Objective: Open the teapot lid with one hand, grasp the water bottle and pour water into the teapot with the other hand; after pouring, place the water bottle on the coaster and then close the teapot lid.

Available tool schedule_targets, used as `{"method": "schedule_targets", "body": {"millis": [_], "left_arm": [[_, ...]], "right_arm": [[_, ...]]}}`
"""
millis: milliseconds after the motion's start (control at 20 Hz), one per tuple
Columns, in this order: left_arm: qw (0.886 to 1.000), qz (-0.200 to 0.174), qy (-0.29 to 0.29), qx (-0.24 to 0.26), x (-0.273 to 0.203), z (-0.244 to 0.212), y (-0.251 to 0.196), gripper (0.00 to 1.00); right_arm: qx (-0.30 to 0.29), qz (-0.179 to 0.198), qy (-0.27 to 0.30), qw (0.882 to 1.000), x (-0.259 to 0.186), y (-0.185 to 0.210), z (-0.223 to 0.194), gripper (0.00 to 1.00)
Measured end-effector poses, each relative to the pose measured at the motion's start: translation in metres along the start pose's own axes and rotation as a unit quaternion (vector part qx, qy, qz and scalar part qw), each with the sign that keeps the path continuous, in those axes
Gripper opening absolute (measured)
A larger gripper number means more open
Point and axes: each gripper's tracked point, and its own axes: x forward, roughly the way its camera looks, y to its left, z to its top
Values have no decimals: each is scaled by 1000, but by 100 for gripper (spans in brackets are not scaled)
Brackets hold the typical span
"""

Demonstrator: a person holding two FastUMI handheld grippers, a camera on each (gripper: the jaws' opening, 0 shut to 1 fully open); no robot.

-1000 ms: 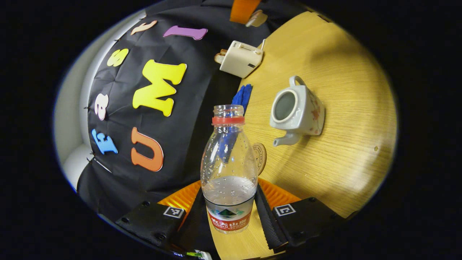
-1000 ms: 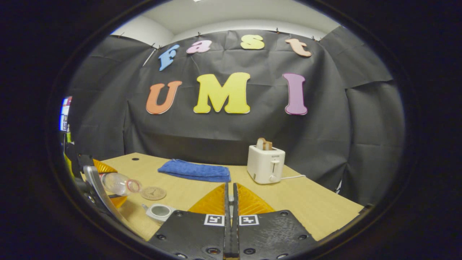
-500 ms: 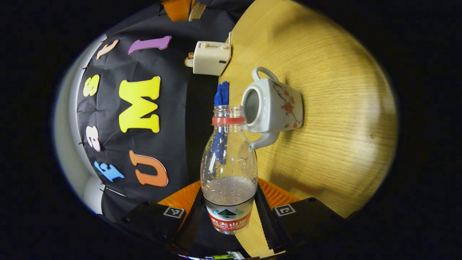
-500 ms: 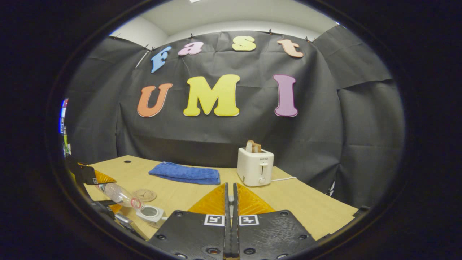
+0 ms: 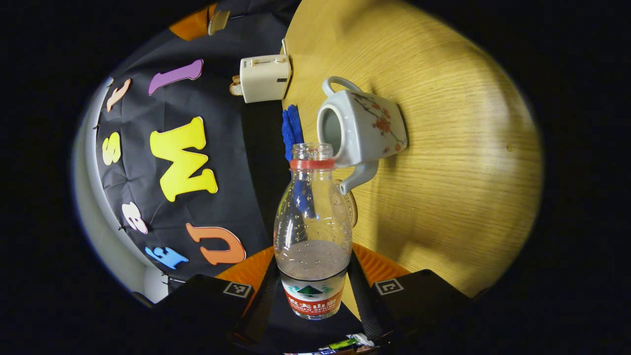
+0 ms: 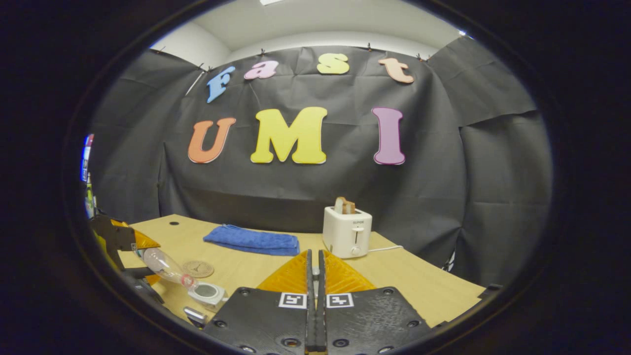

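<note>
My left gripper is shut on the lower part of a clear, uncapped water bottle with a red neck ring and some water inside. The bottle is tipped over, its mouth right beside the open top of the white flowered teapot, which stands lidless on the wooden table. A round coaster peeks out behind the bottle. In the right gripper view, the tilted bottle points at the teapot, with the coaster behind. My right gripper is held high, fingers together; no lid is visible.
A white toaster with bread in it stands at the back of the table, its cord trailing right. A folded blue towel lies to its left near the back edge. The toaster and towel sit beyond the teapot.
The left gripper has tilted the bottle further and brought its mouth from short of the teapot to right at the opening. The right gripper has barely moved.
</note>
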Motion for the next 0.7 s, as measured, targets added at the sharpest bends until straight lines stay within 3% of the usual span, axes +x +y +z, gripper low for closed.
{"method": "schedule_targets", "body": {"millis": [200,250,700], "left_arm": [[1000,3,6,23,4,-3,8,79],[1000,2,10,27,5,-4,10,75],[996,11,18,85,-1,3,20,75]], "right_arm": [[-2,-3,-3,1000,-1,-1,2,0],[-2,-5,-3,1000,-1,-2,3,0],[1,2,4,1000,-1,2,0,0]]}}
